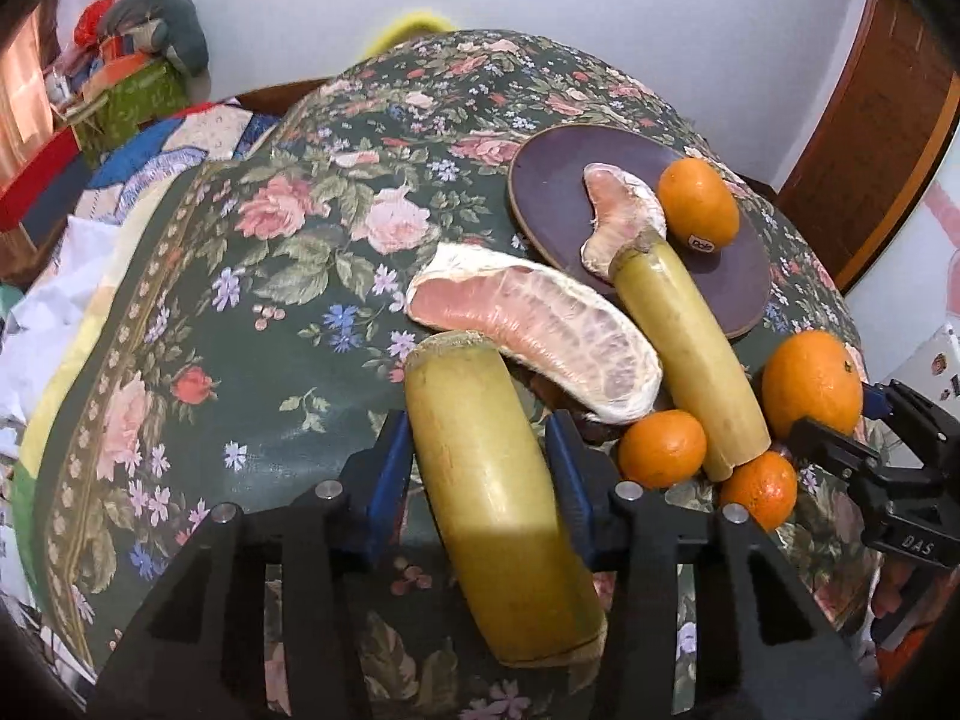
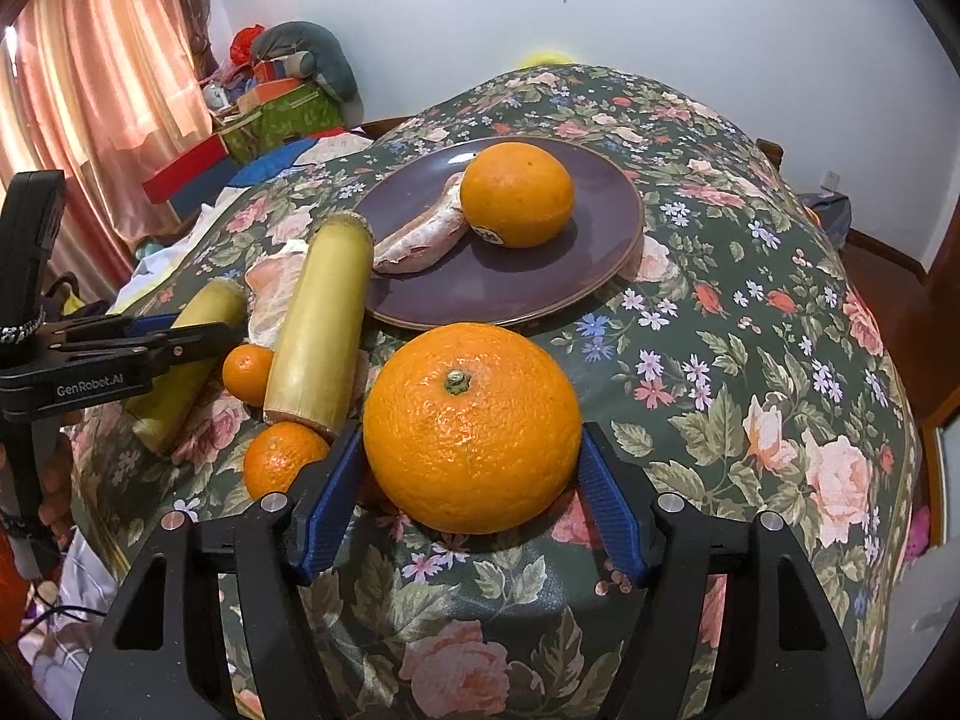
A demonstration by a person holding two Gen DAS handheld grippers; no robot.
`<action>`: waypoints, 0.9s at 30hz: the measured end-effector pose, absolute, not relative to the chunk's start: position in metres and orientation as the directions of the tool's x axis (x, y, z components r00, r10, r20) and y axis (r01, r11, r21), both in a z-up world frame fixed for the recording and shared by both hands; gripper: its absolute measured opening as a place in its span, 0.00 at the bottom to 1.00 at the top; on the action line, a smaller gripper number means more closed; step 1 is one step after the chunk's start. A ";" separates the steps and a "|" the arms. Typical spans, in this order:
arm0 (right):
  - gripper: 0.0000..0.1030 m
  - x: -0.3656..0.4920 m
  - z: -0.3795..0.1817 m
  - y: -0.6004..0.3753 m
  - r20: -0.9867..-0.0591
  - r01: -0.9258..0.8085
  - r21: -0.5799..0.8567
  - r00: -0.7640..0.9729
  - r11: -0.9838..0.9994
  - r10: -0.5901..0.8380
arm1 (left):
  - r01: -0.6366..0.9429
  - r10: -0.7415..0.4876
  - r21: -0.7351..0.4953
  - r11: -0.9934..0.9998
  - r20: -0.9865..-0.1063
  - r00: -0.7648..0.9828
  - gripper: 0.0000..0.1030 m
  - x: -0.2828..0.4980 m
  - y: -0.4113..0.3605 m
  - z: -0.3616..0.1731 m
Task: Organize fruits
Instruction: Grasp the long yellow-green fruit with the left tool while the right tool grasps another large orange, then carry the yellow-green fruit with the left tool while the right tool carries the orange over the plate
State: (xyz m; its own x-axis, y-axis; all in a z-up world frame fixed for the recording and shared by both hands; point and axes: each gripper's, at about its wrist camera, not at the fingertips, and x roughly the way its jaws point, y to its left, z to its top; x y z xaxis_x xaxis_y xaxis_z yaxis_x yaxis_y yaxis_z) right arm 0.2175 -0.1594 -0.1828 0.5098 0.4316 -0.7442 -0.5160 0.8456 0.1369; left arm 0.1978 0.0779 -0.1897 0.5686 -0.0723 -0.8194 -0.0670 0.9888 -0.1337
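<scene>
Fingers of the left gripper — blue pads — sit on either side of a near cane piece, both pads against its sides: pinching it. No earlier view to compare. The cane piece lies on the floral cloth, cut end pointing away from the camera.

Right gripper: pads flank a big orange, stem up, resting on the cloth. Left pad touches the skin; the right pad looks to meet it low on the side, so the orange reads as gripped, though contact there is hard to see clearly.

Layout, left wrist view:
- Pomelo wedge just beyond the held cane, touching a second cane piece.
- Second cane piece leans with its far end on the rim of a purple plate.
- On the plate — a smaller pomelo wedge and a stickered orange, side by side.
- Two small oranges at the near end of the second cane, one on each side.

Background: boxes and a grey soft toy by a pink curtain.
</scene>
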 end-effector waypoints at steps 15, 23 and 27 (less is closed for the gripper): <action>0.64 0.219 -0.173 -0.160 -0.732 -0.502 0.142 0.527 0.853 0.432 | -0.062 -0.093 -0.152 0.987 -0.829 0.552 0.40 0.204 0.073 -0.185; 0.63 0.218 -0.153 -0.163 -0.692 -0.497 0.135 0.571 0.857 0.441 | -0.012 -0.109 -0.150 0.989 -0.770 0.628 0.37 0.187 0.064 -0.148; 0.63 0.220 -0.140 -0.165 -0.665 -0.490 0.135 0.600 0.861 0.445 | -0.022 -0.119 -0.181 0.983 -0.730 0.672 0.37 0.182 0.064 -0.128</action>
